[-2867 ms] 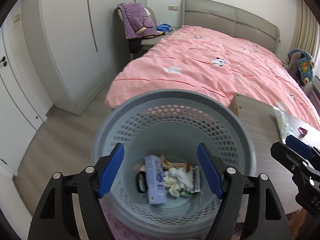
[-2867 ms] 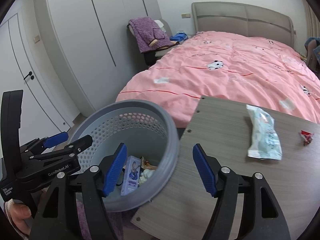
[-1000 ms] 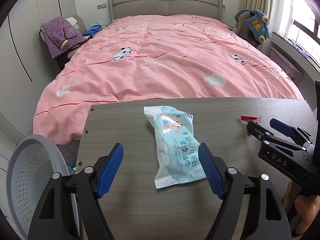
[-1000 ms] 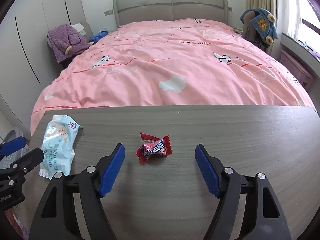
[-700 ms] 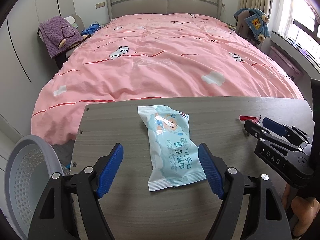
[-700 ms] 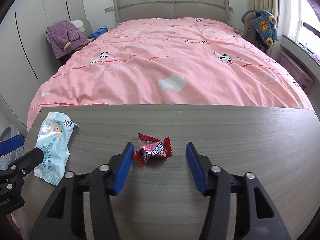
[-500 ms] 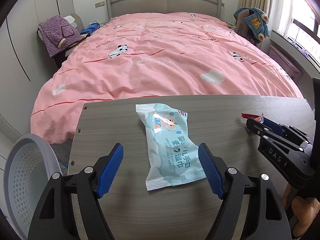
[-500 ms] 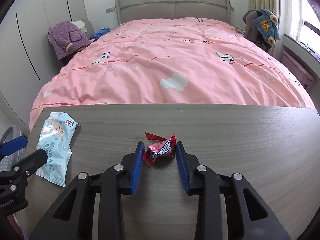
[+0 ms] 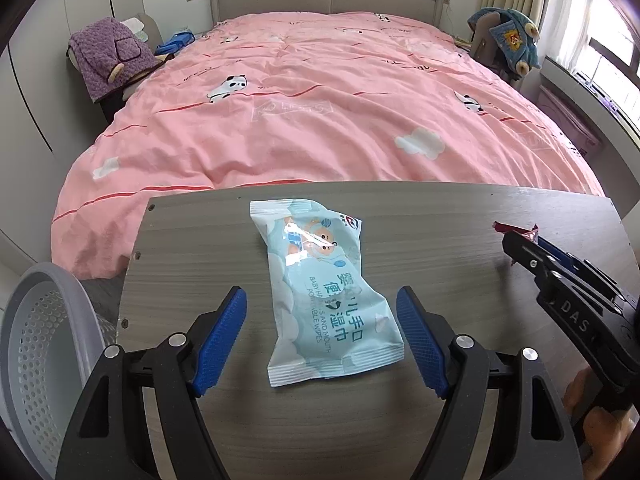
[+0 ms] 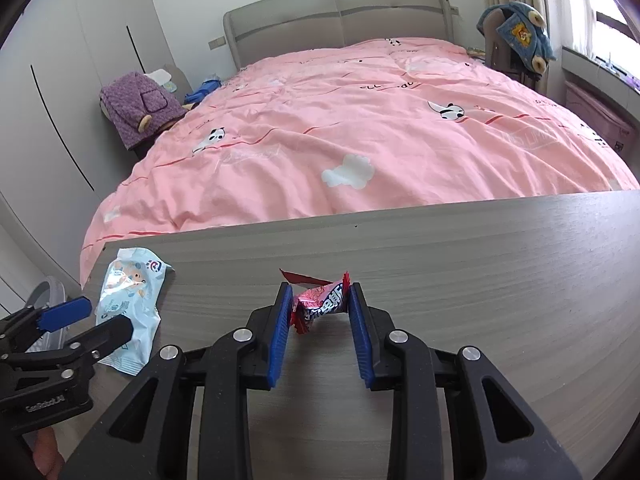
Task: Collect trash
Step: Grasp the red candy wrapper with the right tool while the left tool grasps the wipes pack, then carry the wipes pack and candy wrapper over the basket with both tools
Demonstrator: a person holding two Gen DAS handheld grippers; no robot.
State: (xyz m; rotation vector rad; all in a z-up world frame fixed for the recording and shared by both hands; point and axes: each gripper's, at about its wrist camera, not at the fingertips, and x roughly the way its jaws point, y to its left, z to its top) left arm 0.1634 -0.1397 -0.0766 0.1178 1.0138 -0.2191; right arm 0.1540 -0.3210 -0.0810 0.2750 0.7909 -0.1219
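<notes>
left wrist view: the left gripper (image 9: 321, 336) hangs wide open either side of the wet wipes pack (image 9: 326, 298) lying near the desk's (image 9: 440, 216) left edge, the grey basket (image 9: 36, 344) below that edge. right wrist view: the right gripper (image 10: 320, 308) has its blue pads clamped on the red candy wrapper (image 10: 320, 302) mid-desk.

Black plastic left gripper (image 9: 321, 336), blue ridged pads (image 9: 222, 334), silver screws.

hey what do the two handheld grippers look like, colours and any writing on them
Both are black plastic frames with two fingers, each lined with a ribbed blue pad, and silver screw heads at the joints. The left gripper carries white "GenRobot.AI" lettering on its side, seen from the right wrist view. The right gripper shows "DAS" lettering on its side. No cables or sleeves are visible.
</notes>
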